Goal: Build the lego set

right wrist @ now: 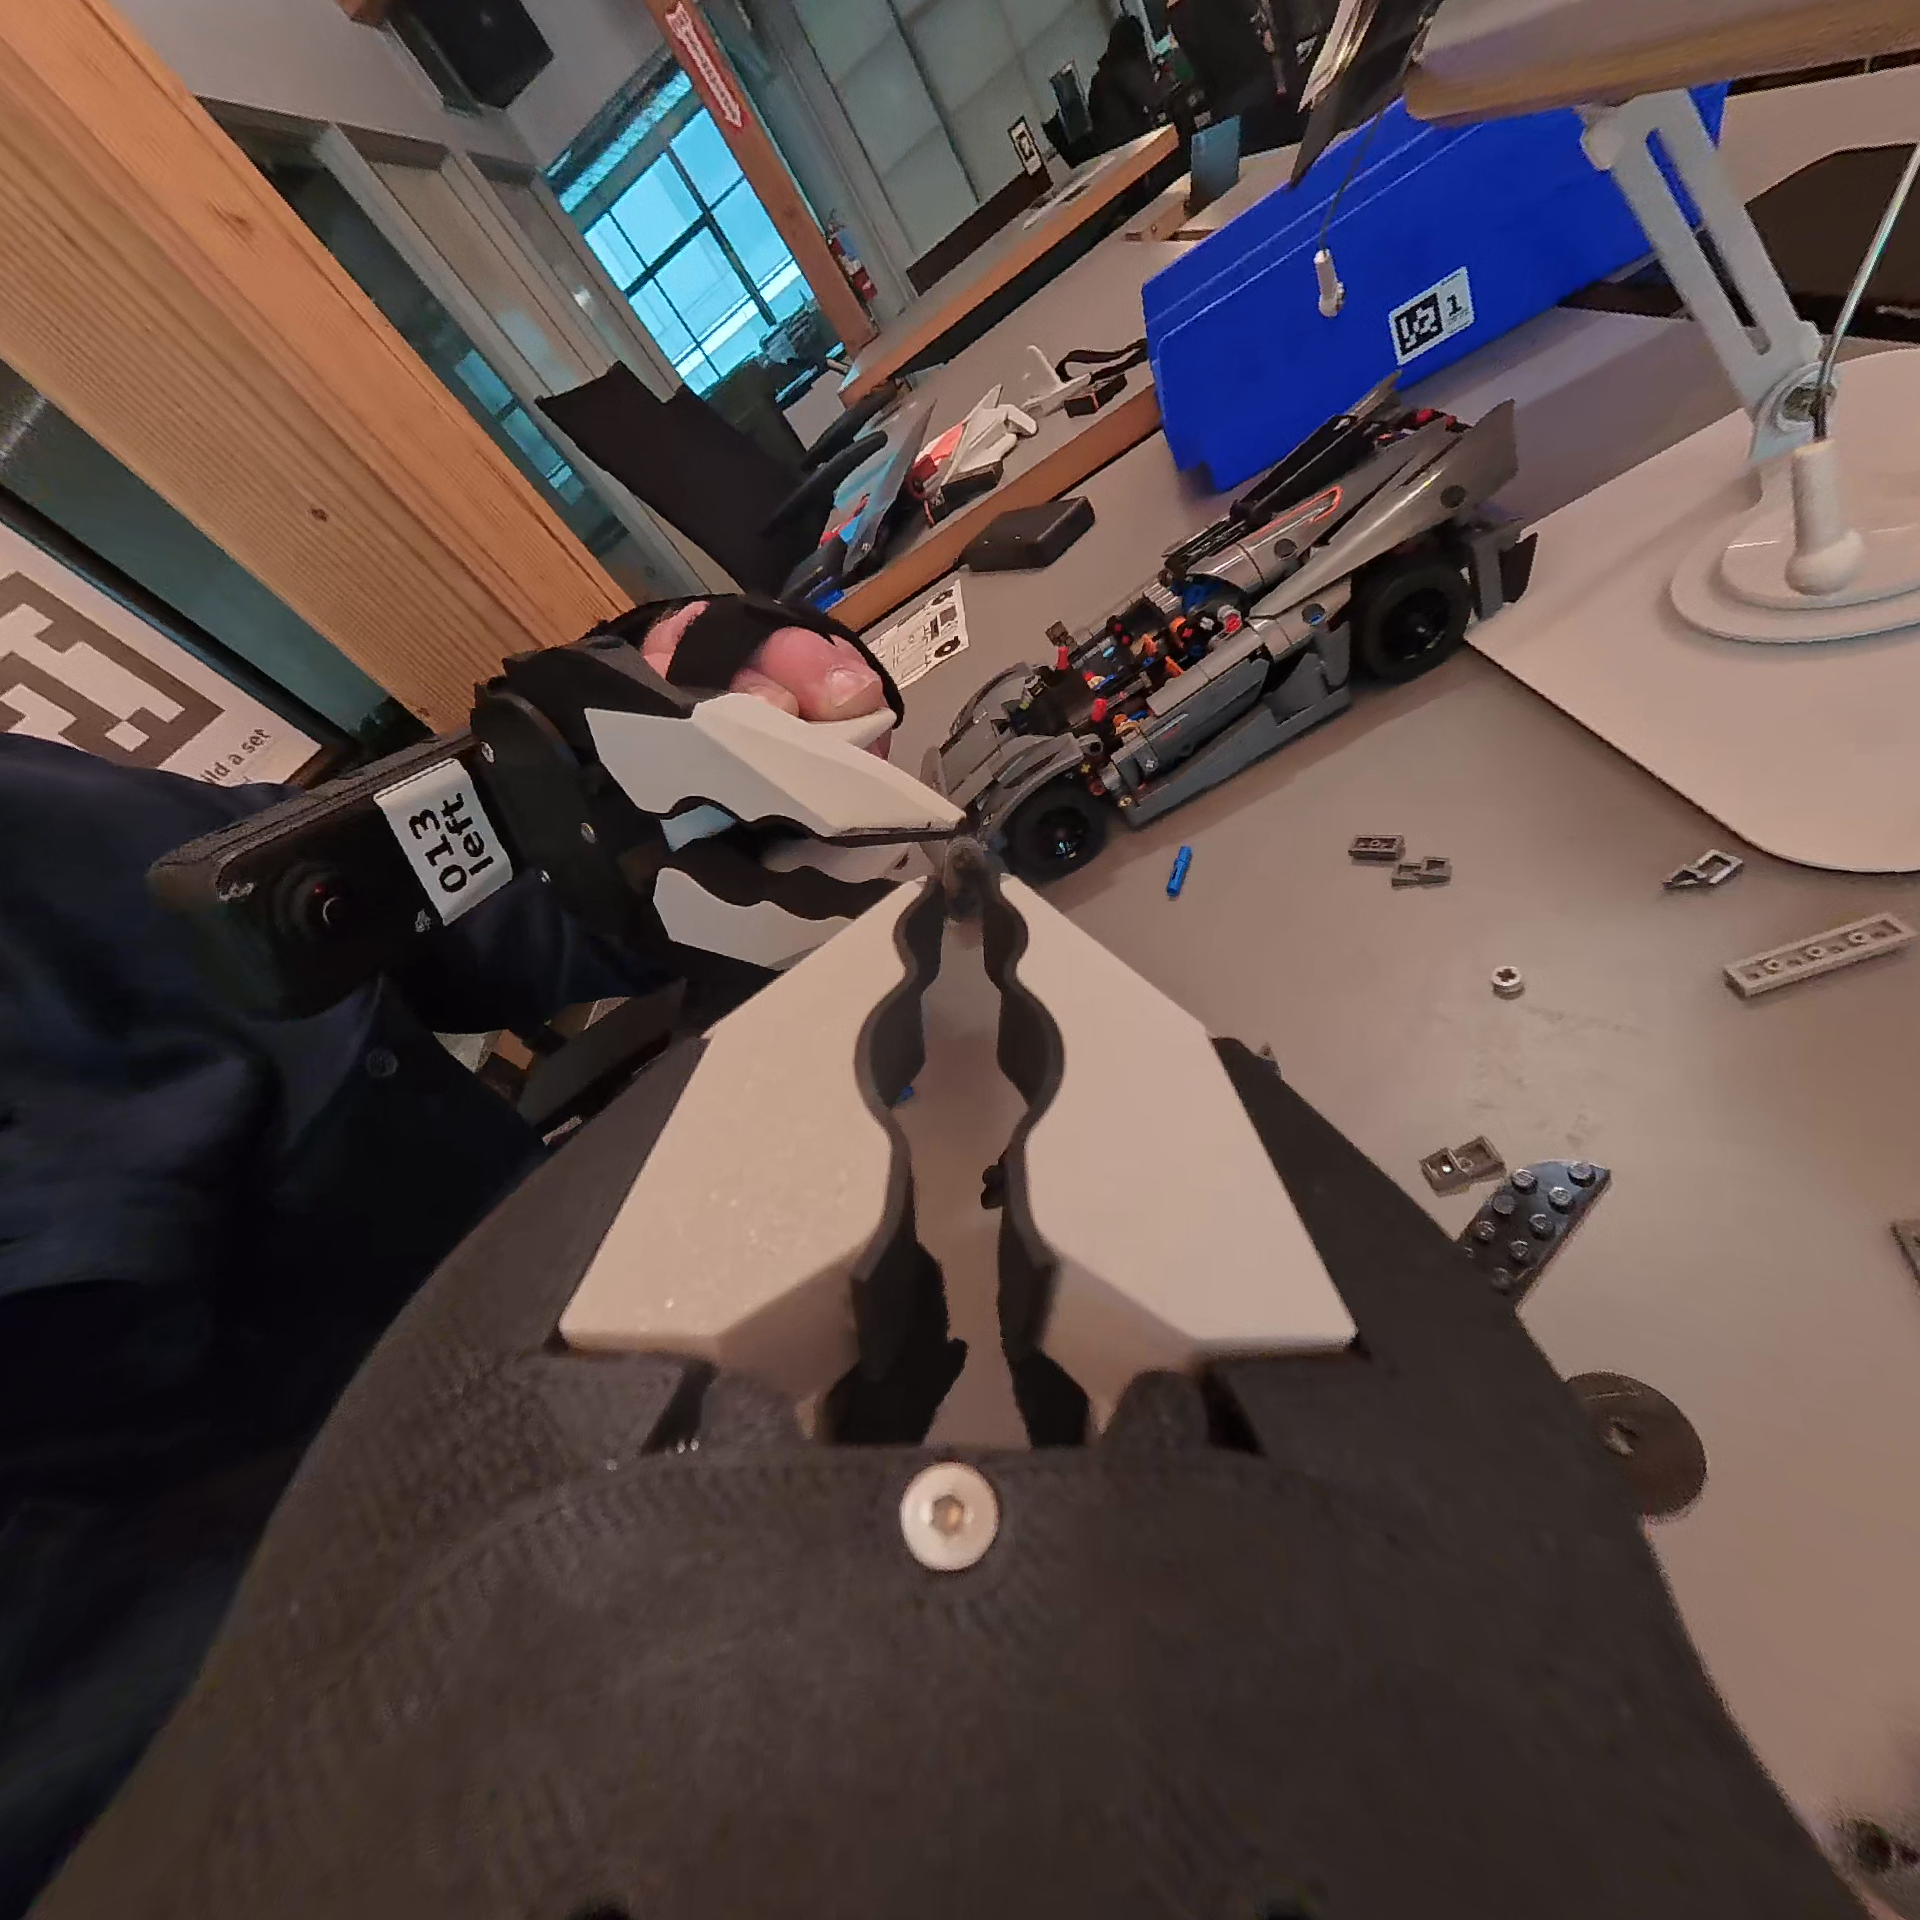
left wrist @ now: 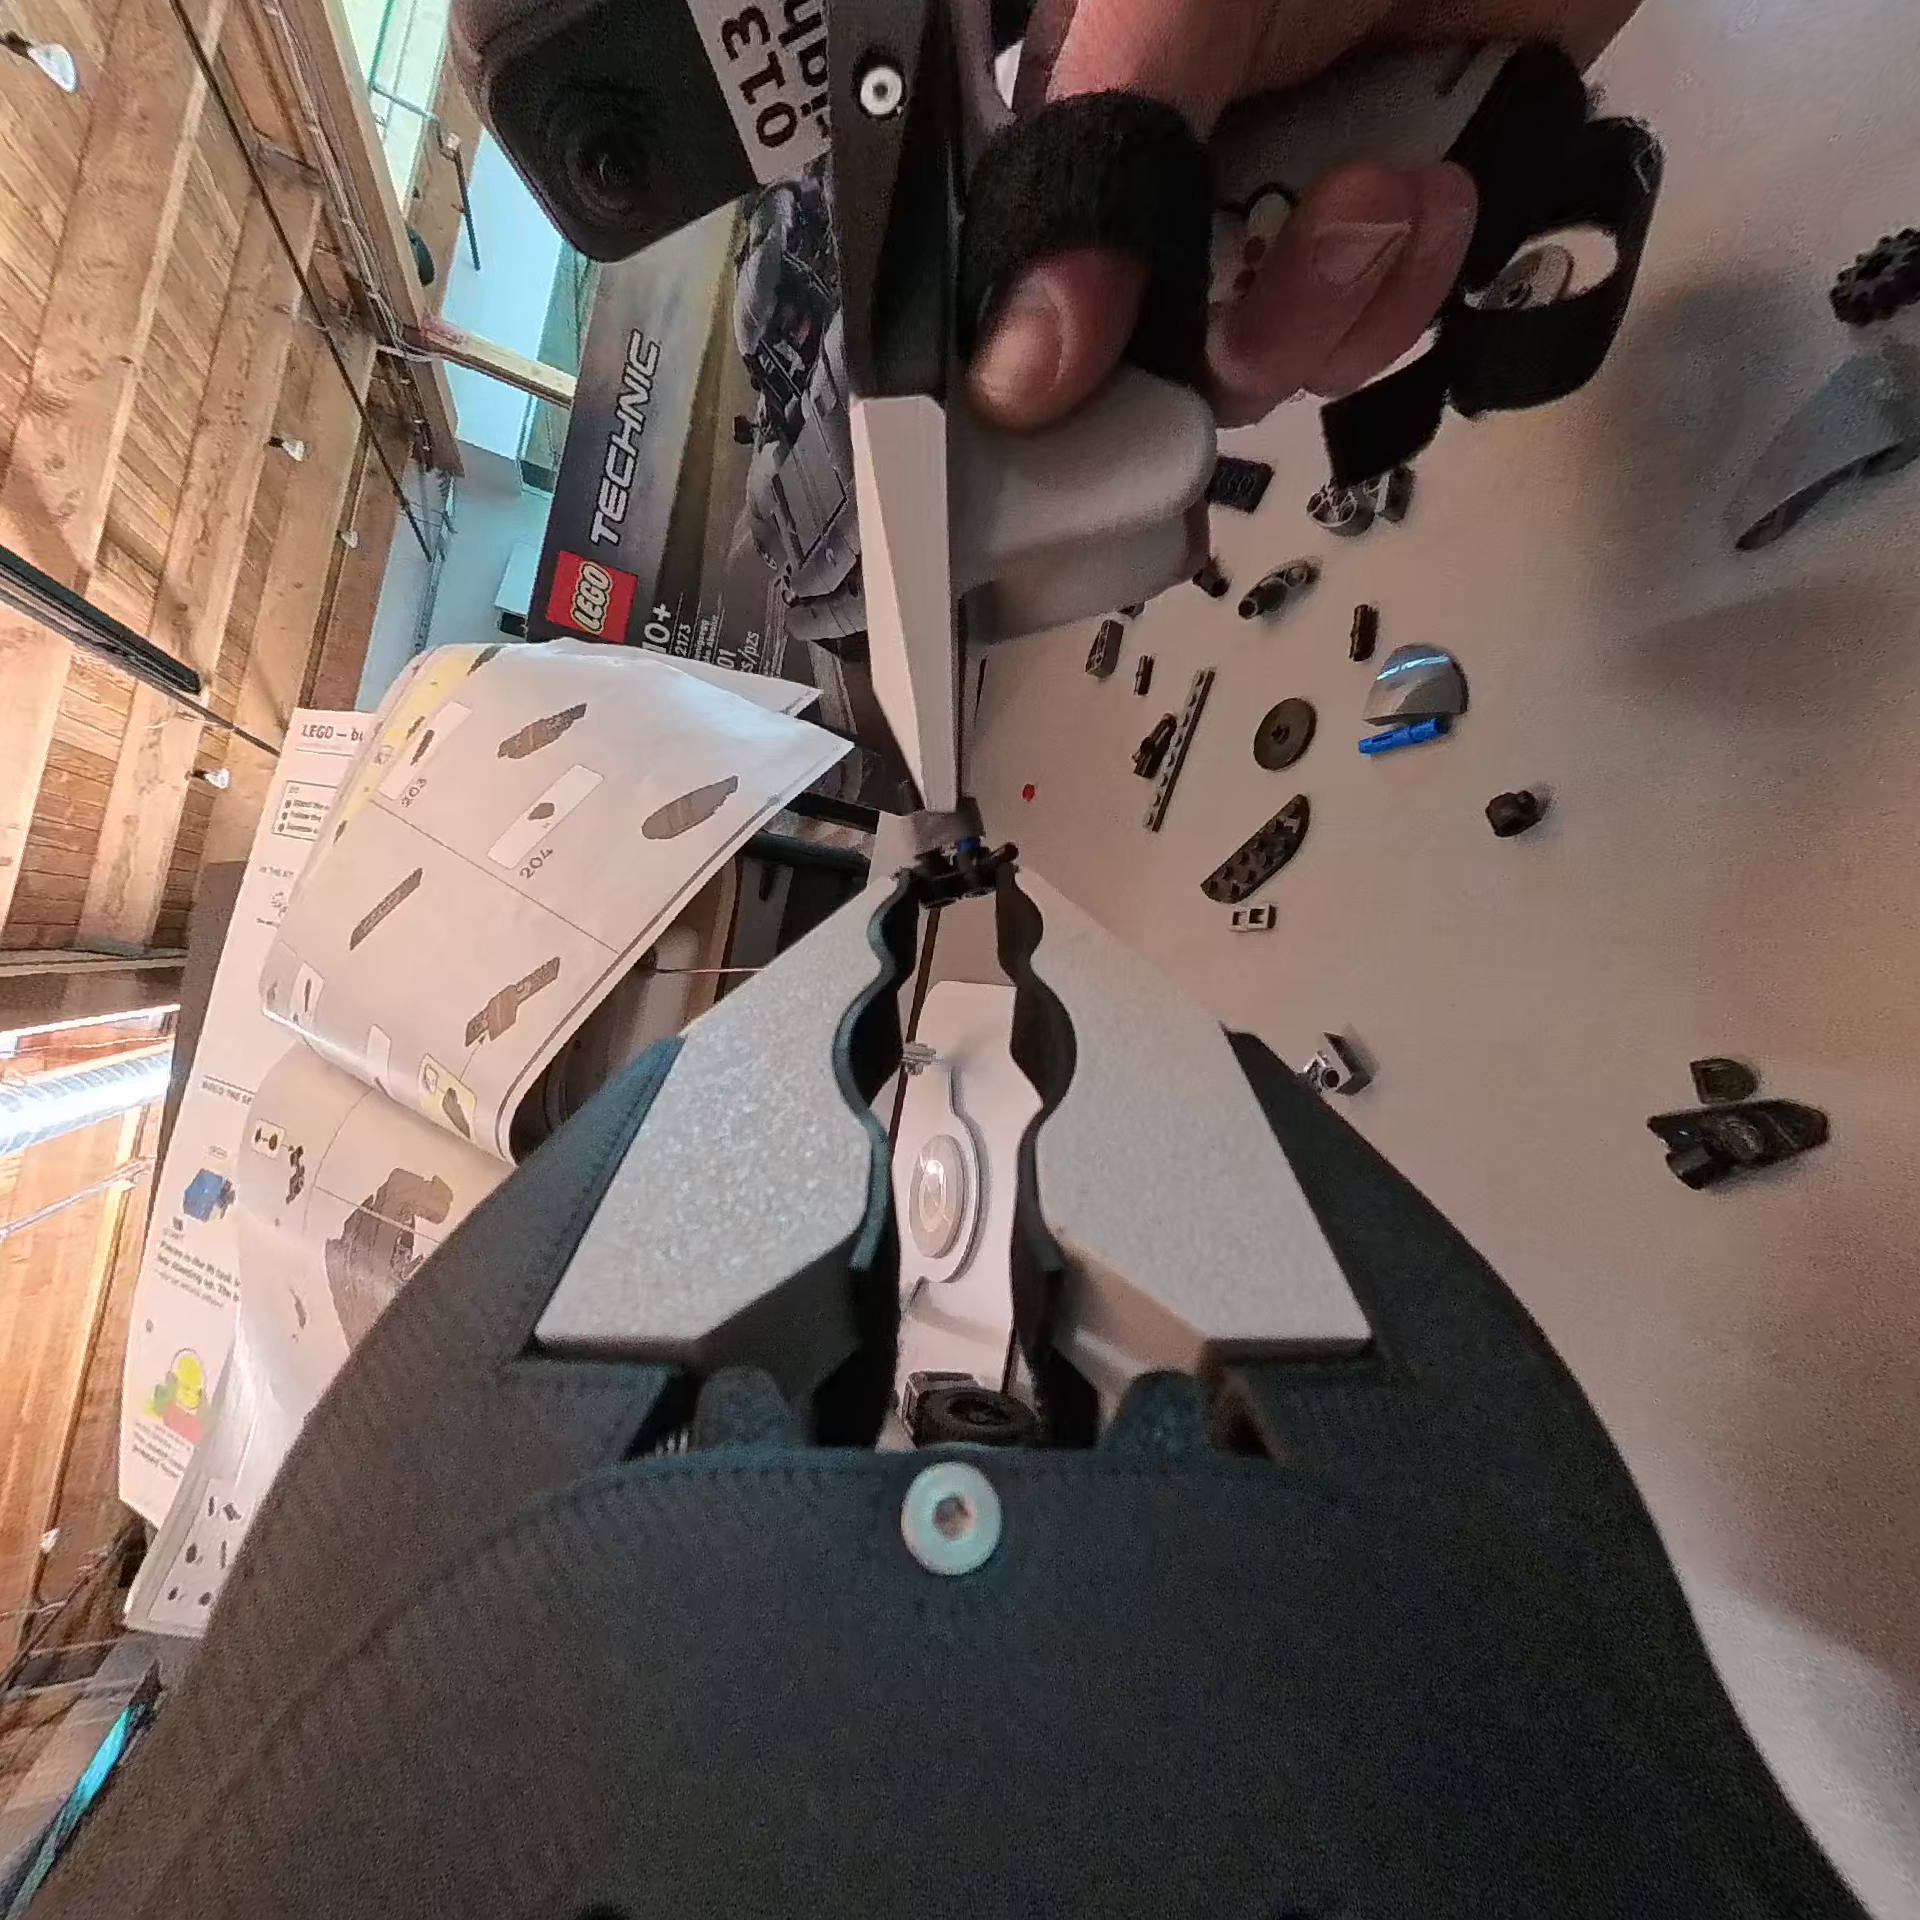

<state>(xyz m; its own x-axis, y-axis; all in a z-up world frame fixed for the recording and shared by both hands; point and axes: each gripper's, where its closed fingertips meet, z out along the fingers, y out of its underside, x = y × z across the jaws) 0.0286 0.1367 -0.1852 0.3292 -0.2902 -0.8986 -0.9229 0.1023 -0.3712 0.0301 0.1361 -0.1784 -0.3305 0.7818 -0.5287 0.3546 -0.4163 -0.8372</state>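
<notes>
We pinch a small black piece (left wrist: 954,868) in the nearly closed left gripper (left wrist: 951,883) above the surface (left wrist: 1558,1039), meeting the right gripper (right wrist: 961,894), fingers likewise closed on it, so both can press parts together.

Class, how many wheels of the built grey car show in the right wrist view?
2: one wheel at the car's left end, another wheel at its right end. Far-side wheels may be hidden.
</notes>
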